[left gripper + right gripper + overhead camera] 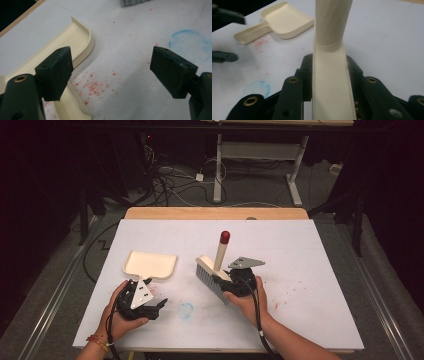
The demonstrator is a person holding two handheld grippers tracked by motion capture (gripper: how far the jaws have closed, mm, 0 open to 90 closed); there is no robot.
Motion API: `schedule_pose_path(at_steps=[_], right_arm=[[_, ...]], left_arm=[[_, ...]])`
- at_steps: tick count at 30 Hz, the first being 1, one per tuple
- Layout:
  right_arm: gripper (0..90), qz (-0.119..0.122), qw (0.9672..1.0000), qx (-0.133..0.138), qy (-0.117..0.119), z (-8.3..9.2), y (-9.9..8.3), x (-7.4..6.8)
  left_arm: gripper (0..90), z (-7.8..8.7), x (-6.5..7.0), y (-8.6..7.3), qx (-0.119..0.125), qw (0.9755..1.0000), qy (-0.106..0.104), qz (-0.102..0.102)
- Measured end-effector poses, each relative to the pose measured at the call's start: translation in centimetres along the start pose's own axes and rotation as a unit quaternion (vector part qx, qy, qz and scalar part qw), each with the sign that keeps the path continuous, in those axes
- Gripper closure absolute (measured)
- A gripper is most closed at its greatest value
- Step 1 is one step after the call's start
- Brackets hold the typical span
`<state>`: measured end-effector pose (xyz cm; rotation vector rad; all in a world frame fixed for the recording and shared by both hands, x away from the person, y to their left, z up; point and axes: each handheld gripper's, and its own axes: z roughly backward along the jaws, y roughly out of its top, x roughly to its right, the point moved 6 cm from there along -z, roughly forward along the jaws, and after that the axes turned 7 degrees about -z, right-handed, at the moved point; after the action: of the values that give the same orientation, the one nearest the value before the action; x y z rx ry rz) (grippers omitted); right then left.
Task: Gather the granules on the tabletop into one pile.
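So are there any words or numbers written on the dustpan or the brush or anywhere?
None. The cream dustpan, the brush and the white table cover carry no writing. The blue ring on the cover is only a smudge, not a letter.

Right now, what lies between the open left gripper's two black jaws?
Red crumbs on the bare white table, beside the cream plastic dustpan, in the left gripper view.
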<state>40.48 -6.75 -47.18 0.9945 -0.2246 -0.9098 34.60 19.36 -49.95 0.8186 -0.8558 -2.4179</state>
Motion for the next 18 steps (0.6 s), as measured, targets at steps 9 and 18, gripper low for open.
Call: schedule_pose_path(at_steps=[9, 18], right_arm=[[67.4, -0.052, 0.9981, 0.004, -0.034, 2.0, -1.3, 3.1], [67.5, -0.052, 0.9975, 0.014, -0.045, 4.3, -1.3, 4.2]], left_arm=[[18.2, 0.1, 0.2, -0.1, -0.008, 0.9999, 0.004, -0.010], [18.3, 0.0, 0.4, 0.1, -0.008, 0.9998, -0.001, -0.016]])
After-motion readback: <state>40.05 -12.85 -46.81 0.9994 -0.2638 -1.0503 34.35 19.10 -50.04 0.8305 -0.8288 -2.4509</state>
